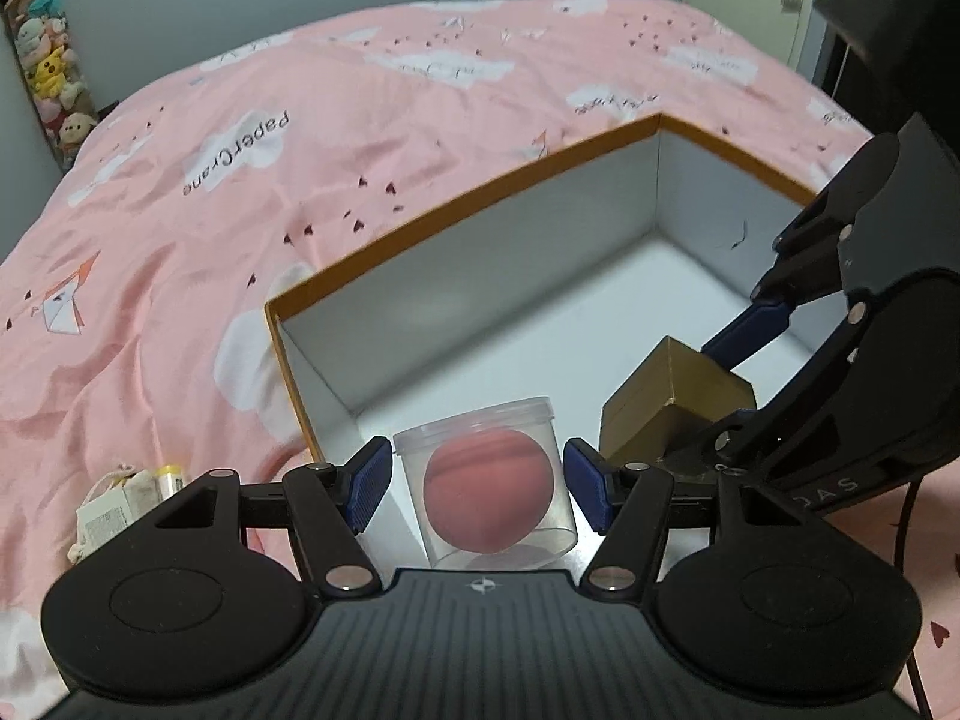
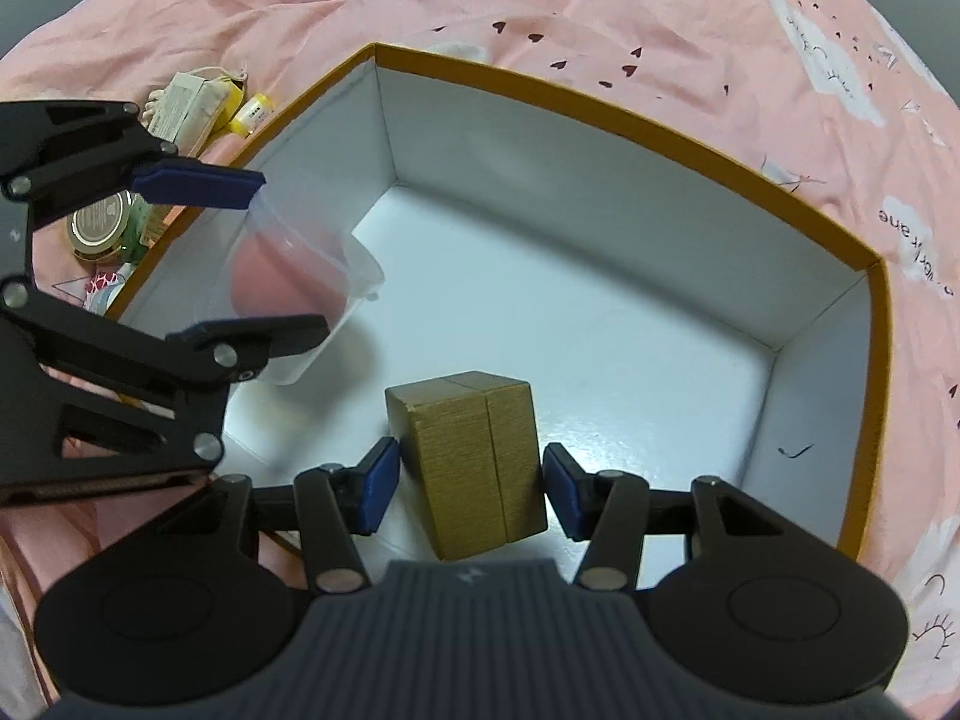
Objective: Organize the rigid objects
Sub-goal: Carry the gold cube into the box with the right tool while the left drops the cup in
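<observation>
A clear plastic jar with a pink ball inside sits between the blue pads of my left gripper, which is shut on it. From the right wrist view the jar hangs tilted in the left gripper over the near-left corner of a white-lined, orange-rimmed storage box. My right gripper points steeply down and is shut on a golden-brown box, low over the storage box floor. In the left wrist view the brown box is at the right gripper's tips, inside the storage box.
The storage box lies on a pink bedspread. Beside its left wall are a cloth pouch with a yellow tube and a round gold tin. Plush toys hang at the far left wall. The rest of the storage box floor is bare.
</observation>
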The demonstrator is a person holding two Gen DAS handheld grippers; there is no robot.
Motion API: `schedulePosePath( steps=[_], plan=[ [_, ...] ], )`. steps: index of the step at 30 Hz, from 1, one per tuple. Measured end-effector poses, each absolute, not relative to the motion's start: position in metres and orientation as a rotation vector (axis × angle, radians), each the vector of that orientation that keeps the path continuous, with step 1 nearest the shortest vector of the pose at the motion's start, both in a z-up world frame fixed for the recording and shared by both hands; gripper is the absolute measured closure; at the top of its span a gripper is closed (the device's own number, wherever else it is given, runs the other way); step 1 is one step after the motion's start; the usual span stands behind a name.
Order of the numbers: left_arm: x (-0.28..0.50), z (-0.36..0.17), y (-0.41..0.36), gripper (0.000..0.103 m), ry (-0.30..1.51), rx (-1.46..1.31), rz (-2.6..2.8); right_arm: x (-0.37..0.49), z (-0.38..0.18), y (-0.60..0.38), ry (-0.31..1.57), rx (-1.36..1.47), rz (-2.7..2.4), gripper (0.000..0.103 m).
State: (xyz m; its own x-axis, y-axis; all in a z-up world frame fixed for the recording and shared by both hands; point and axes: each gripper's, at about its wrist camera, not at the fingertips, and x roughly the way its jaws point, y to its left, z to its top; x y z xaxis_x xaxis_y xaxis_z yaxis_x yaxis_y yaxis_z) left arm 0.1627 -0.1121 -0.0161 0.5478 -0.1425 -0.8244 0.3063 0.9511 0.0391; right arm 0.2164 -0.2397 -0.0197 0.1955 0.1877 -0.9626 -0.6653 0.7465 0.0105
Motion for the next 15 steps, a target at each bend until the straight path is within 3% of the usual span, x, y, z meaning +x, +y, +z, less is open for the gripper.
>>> schedulePosePath(
  steps=[15],
  plan=[
    [0.1624, -0.0215, -0.1081, 0.026, 0.995, 0.18, -0.258, 0.2213, -0.0199, -0.2363, 1.27, -0.465, 0.643, 0.054]
  ],
)
